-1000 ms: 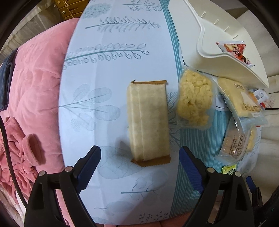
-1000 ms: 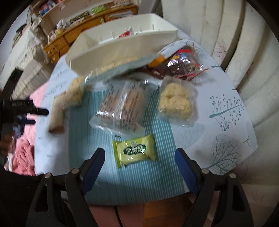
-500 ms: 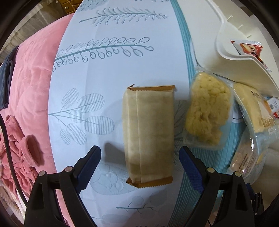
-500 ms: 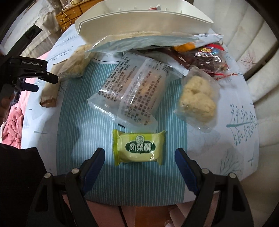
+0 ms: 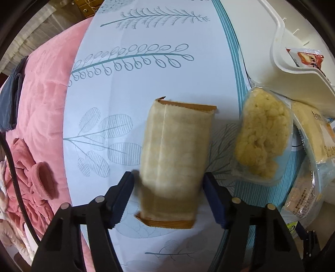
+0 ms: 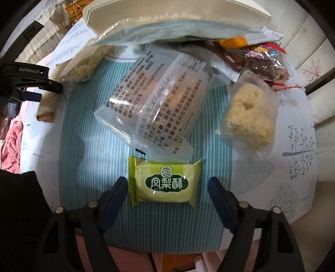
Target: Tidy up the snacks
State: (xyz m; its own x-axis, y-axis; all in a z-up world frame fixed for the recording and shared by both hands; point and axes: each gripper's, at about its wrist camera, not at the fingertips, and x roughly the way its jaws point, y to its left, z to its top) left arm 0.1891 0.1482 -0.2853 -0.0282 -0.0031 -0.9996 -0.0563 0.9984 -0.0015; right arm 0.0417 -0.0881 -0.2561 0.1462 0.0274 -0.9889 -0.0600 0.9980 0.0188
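Observation:
A long beige snack pack [image 5: 175, 154] with brown ends lies on the leaf-print tablecloth. My left gripper [image 5: 167, 177] points down over its near half; the jaws are closing, the right pad against the wrapper and a thin gap at the left pad. In the right wrist view a green pineapple-cake pack [image 6: 165, 182] lies on the striped teal band between the fingers of my right gripper [image 6: 167, 181]. Its jaws are closing too, with a gap on each side. The white bin [image 5: 293, 69] holds a red packet [image 5: 303, 57].
A clear pouch of yellow puffs [image 5: 261, 142] lies right of the long pack. Two clear printed packs [image 6: 159, 104], another puff pouch [image 6: 249, 119] and red wrappers [image 6: 263, 60] crowd the space before the bin [image 6: 167, 14]. A pink blanket [image 5: 41, 104] borders the table's left edge.
The left jaws have drawn in from wide apart to the long pack's sides. My right gripper has sunk closer to the green pack and its jaws have narrowed.

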